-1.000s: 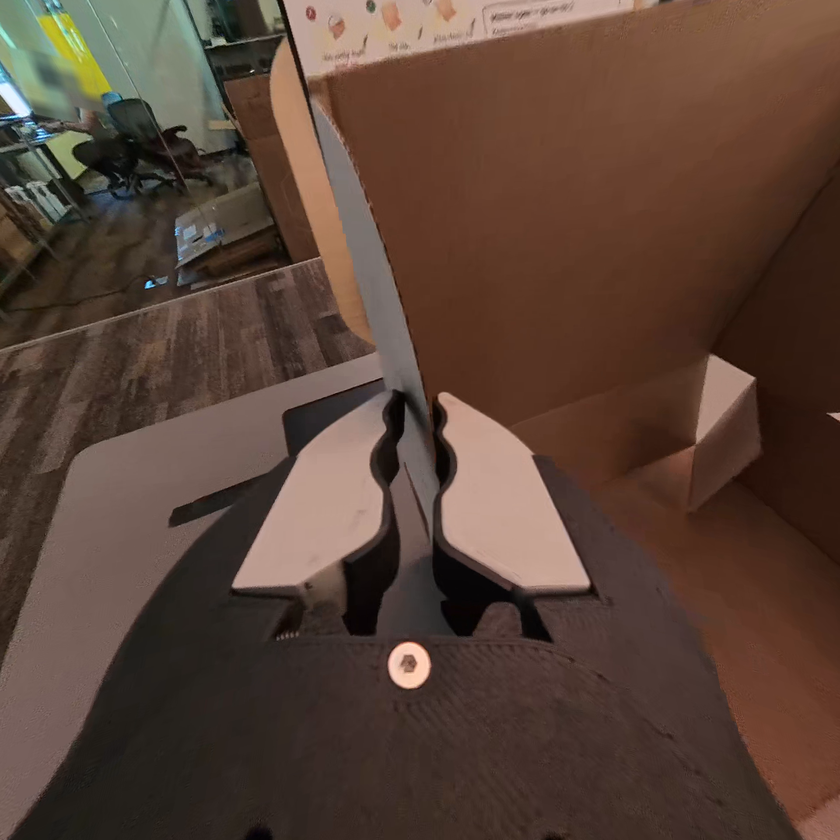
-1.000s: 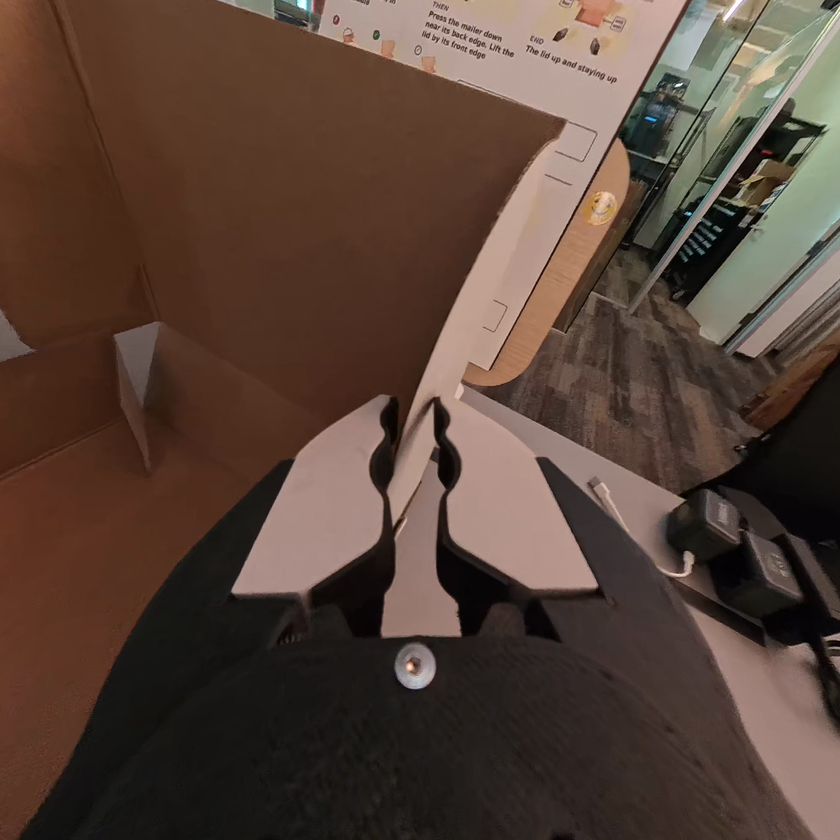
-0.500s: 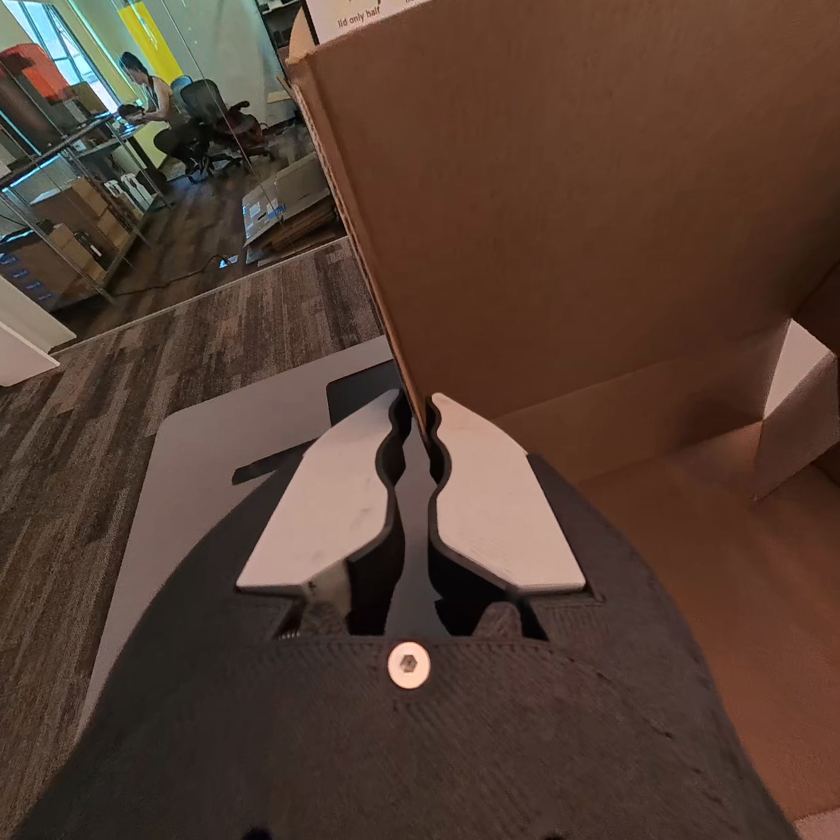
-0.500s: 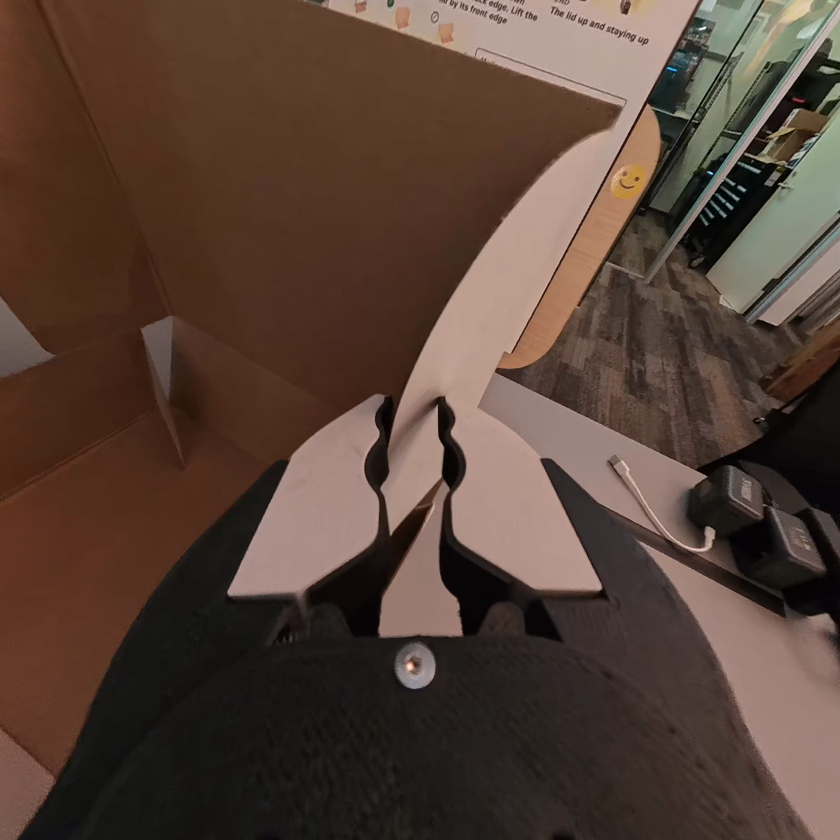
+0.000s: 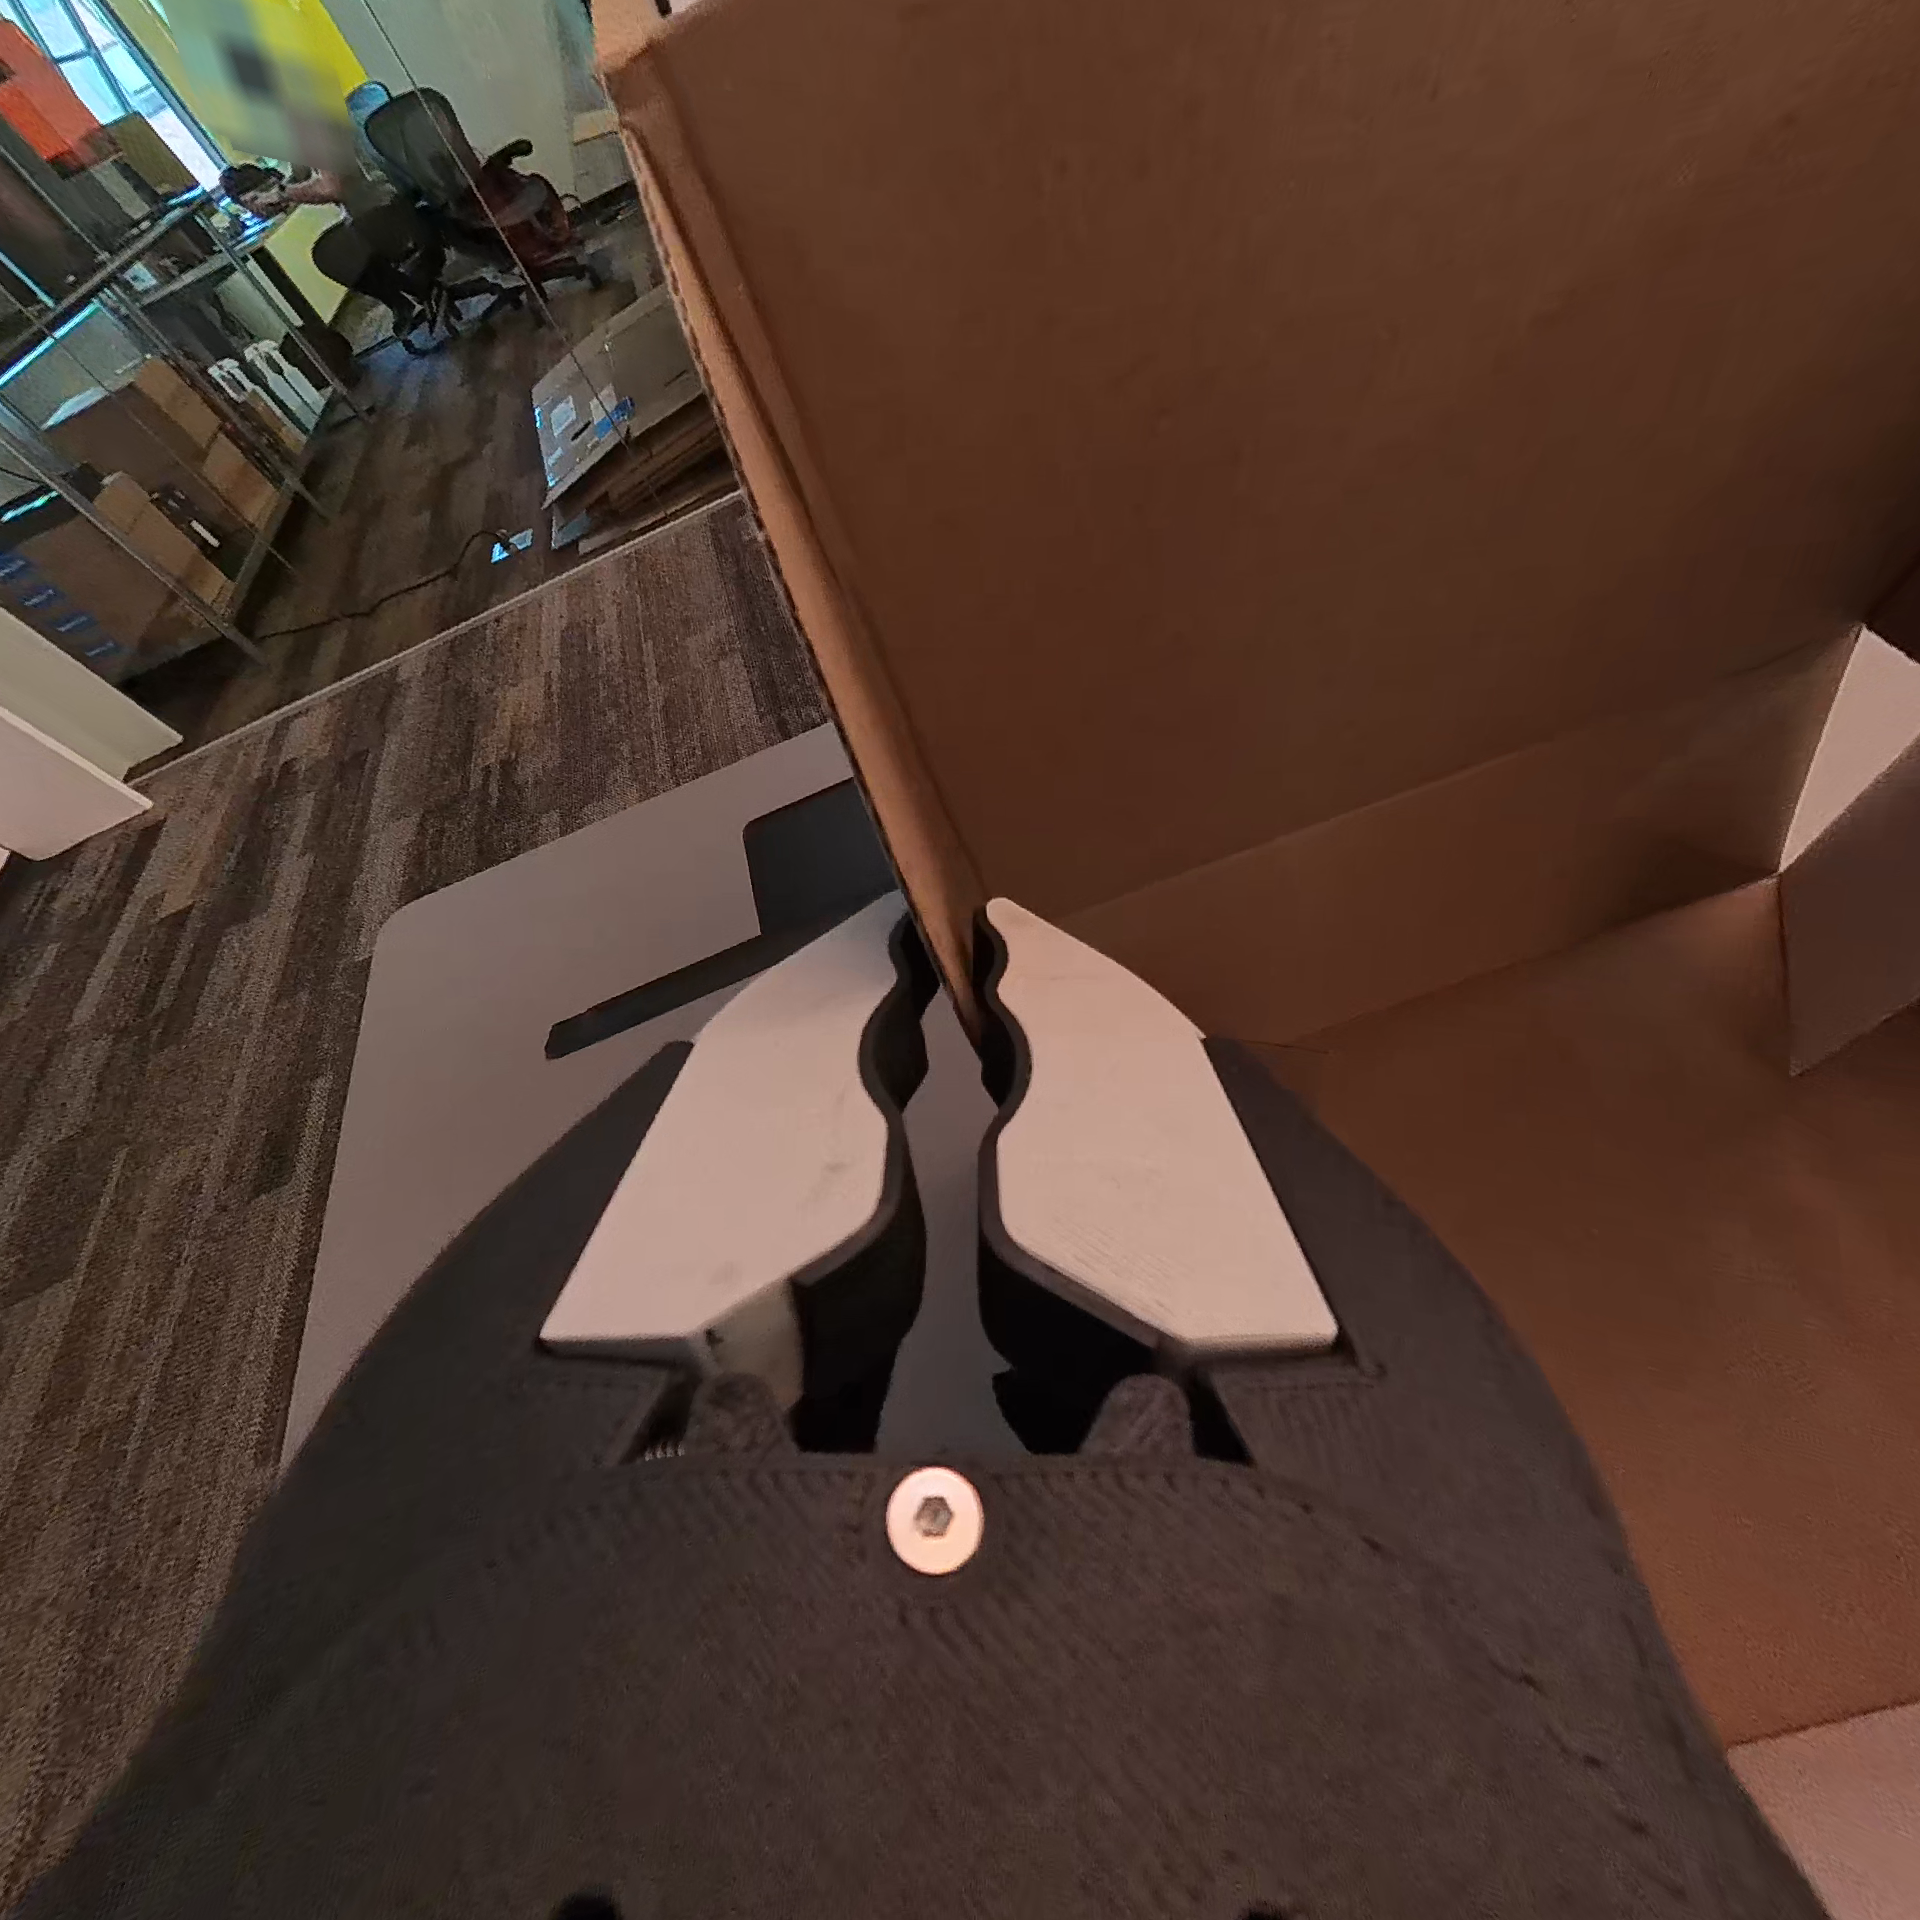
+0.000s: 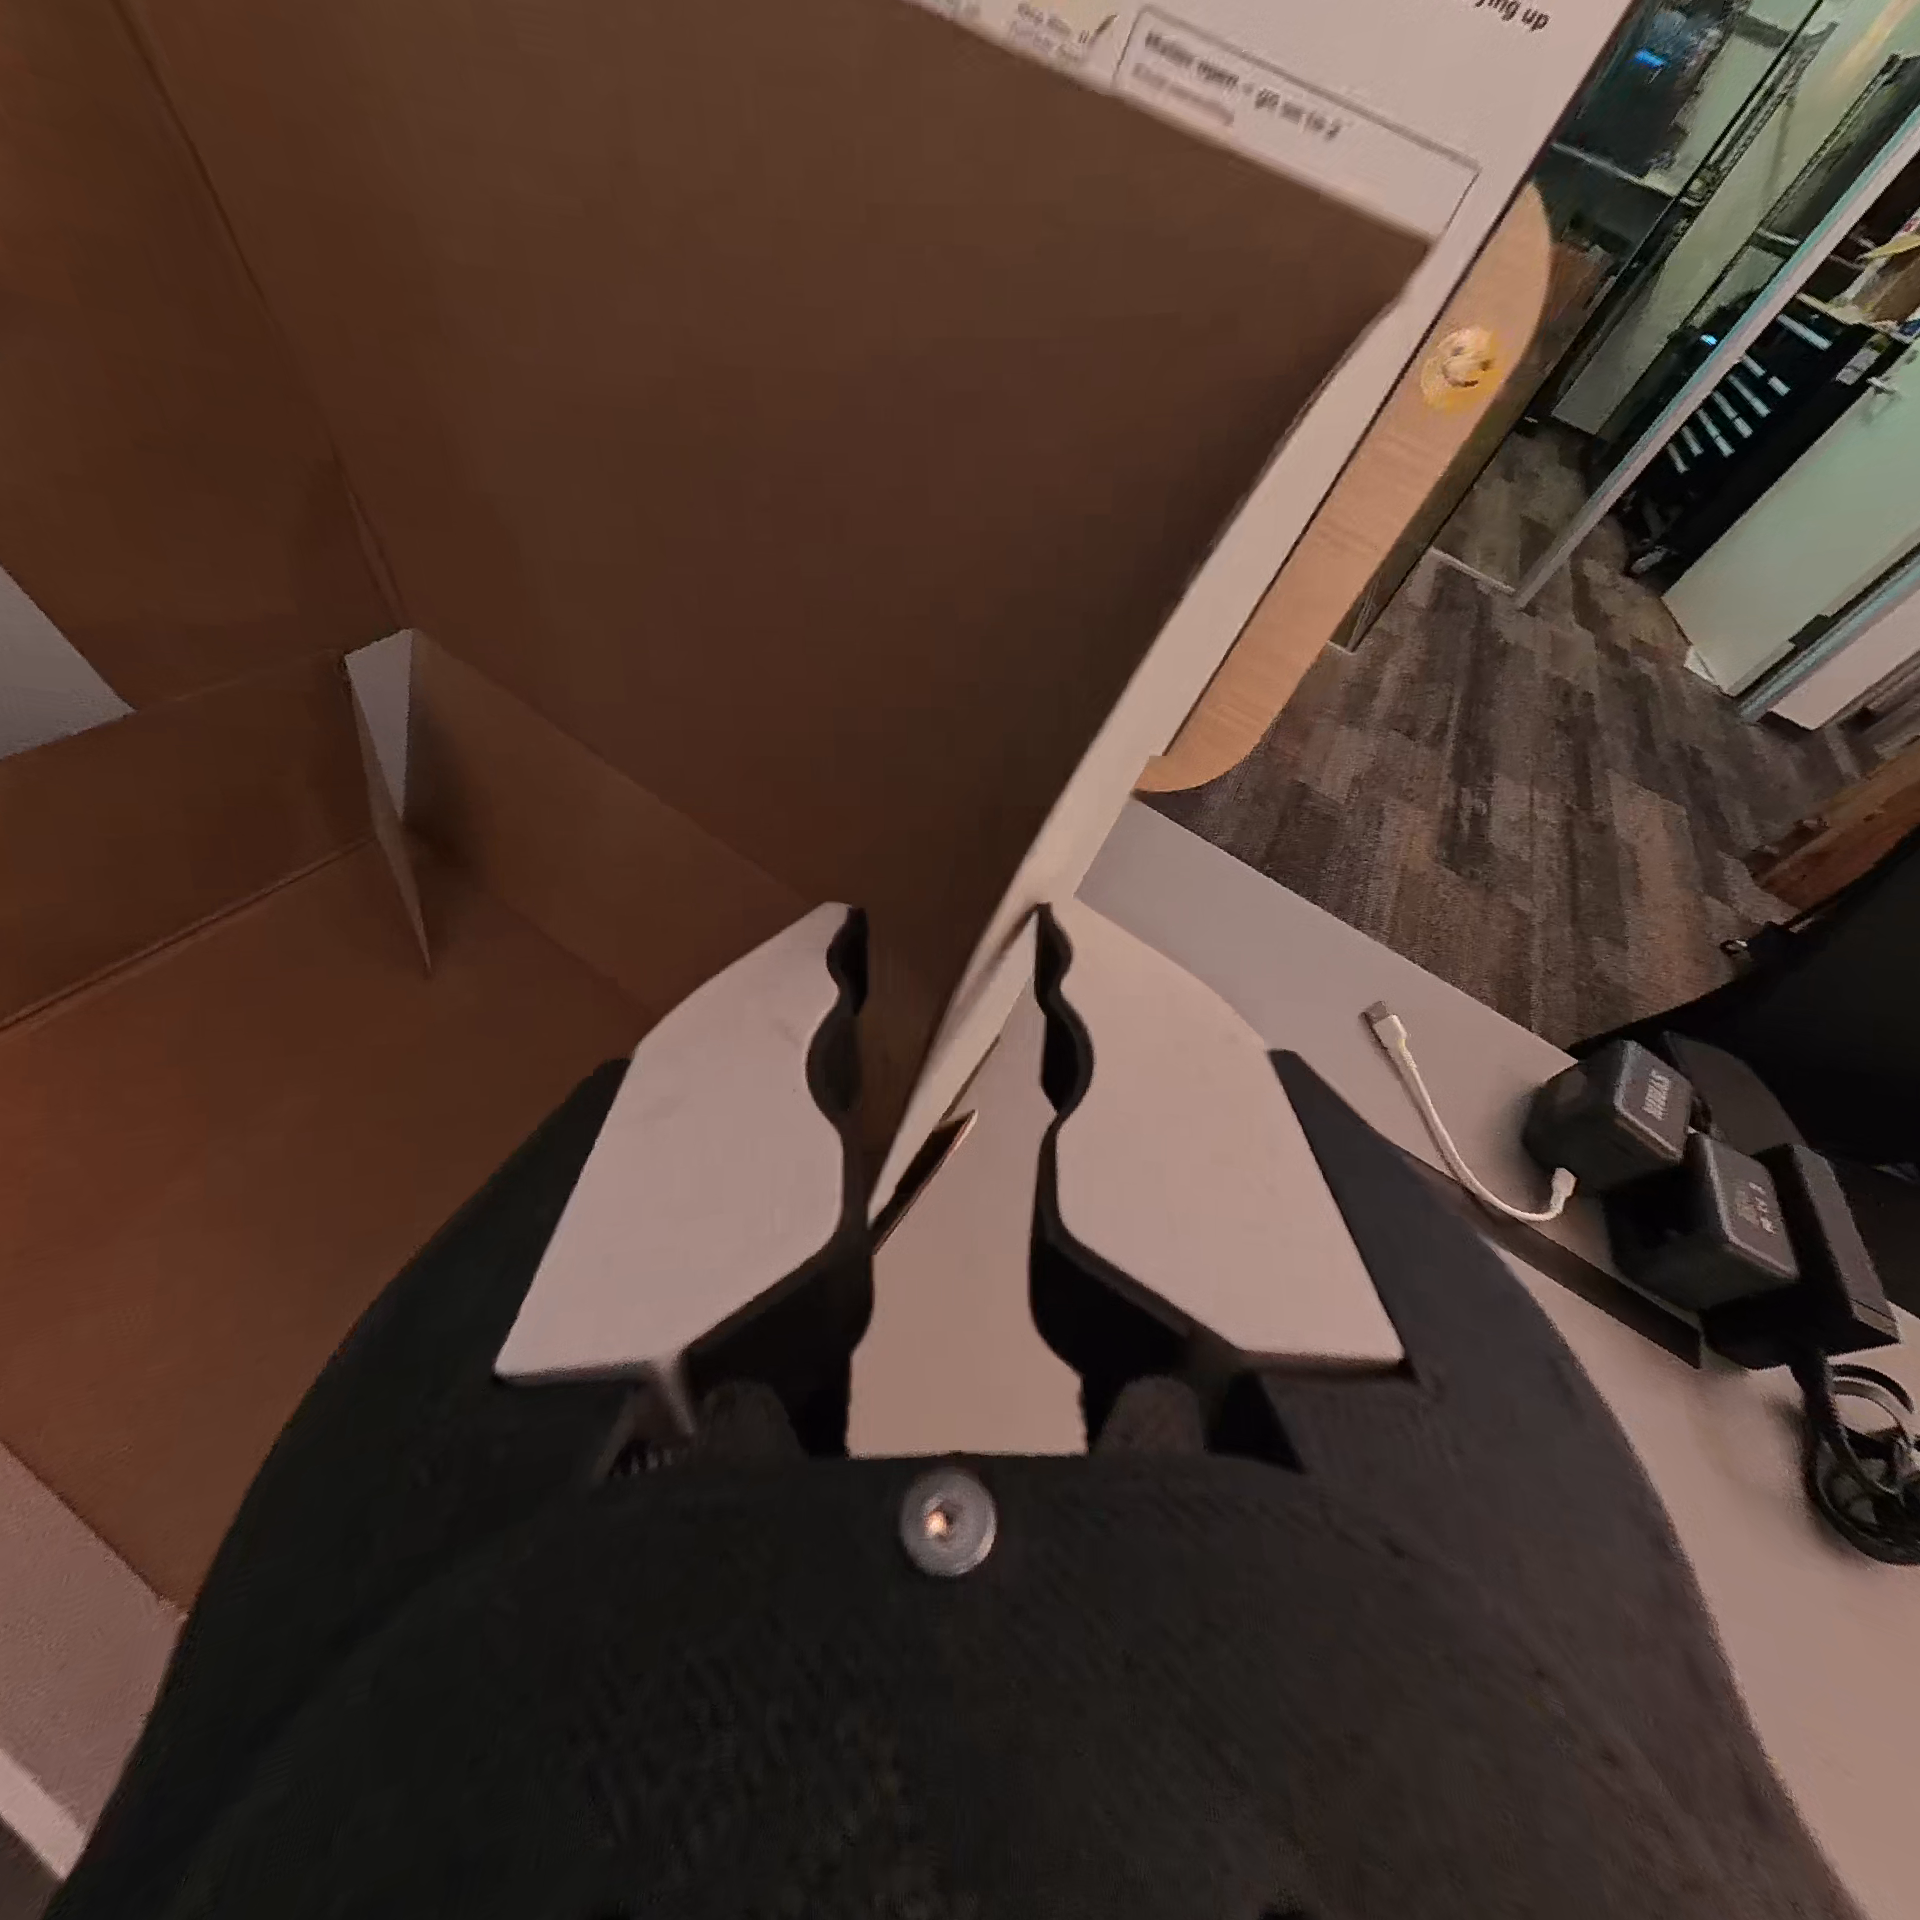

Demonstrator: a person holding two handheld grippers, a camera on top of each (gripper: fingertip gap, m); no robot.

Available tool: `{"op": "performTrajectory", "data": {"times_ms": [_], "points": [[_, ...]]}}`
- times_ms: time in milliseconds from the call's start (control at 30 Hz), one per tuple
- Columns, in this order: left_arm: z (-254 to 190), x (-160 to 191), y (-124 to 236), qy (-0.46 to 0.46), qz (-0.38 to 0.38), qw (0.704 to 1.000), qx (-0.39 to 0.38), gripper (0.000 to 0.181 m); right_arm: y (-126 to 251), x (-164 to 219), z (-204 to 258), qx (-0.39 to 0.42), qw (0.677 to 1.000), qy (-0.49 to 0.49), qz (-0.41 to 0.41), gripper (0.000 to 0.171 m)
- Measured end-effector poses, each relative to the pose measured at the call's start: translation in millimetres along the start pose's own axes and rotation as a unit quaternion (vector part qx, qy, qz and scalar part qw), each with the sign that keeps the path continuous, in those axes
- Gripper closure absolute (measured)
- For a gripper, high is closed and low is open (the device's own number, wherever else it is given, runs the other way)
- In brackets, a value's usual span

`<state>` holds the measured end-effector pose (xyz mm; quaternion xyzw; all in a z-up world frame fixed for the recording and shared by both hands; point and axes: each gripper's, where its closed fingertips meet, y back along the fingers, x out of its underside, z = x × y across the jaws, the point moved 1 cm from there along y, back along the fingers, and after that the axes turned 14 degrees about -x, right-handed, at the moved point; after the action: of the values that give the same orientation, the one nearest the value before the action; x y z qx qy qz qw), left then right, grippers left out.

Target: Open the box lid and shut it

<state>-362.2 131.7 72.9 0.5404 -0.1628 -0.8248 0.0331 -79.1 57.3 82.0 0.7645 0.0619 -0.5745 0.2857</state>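
The open brown cardboard box point(image 5: 1558, 1299) lies on the table with its lid point(image 5: 1299, 416) raised nearly upright. My left gripper point(image 5: 948, 935) is shut on the edge of the lid's left side flap point(image 5: 894, 779), which runs up from between the fingers. In the right wrist view the lid point(image 6: 779, 416) stands the same way. Its right side flap point(image 6: 1174, 623), white on the outside, passes between the fingers of my right gripper point(image 6: 945, 920). Those jaws stand apart and do not pinch the flap.
The grey table point(image 5: 540, 966) ends at the left above patterned carpet. A black mat point(image 5: 821, 852) lies by the box. Black power adapters point(image 6: 1683, 1174) and a white cable point(image 6: 1455, 1132) lie to the right. A white poster board point(image 6: 1351, 104) stands behind the lid.
My right gripper's jaws have spread apart and let go of the right flap. The left gripper stays clamped on the left flap. Both views have shifted slightly as the lid stands up.
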Motion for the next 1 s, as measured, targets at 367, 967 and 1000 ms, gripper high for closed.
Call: {"op": "performTrajectory", "data": {"times_ms": [367, 967, 1000], "points": [[1, -1, 0, 0.02, -0.001, 0.999, 0.025, 0.178, -8, -56, 149, -0.16, 0.958, 0.216, -0.101, 0.151], [1, -10, 17, 0.037, -0.01, 0.998, 0.059, 0.179, -211, 54, 167, -0.208, 0.952, 0.134, 0.182, 0.163], [1, -9, 17, 0.037, -0.007, 0.998, 0.059, 0.179, -212, 55, 165, -0.208, 0.952, 0.121, 0.187, 0.164]]}}
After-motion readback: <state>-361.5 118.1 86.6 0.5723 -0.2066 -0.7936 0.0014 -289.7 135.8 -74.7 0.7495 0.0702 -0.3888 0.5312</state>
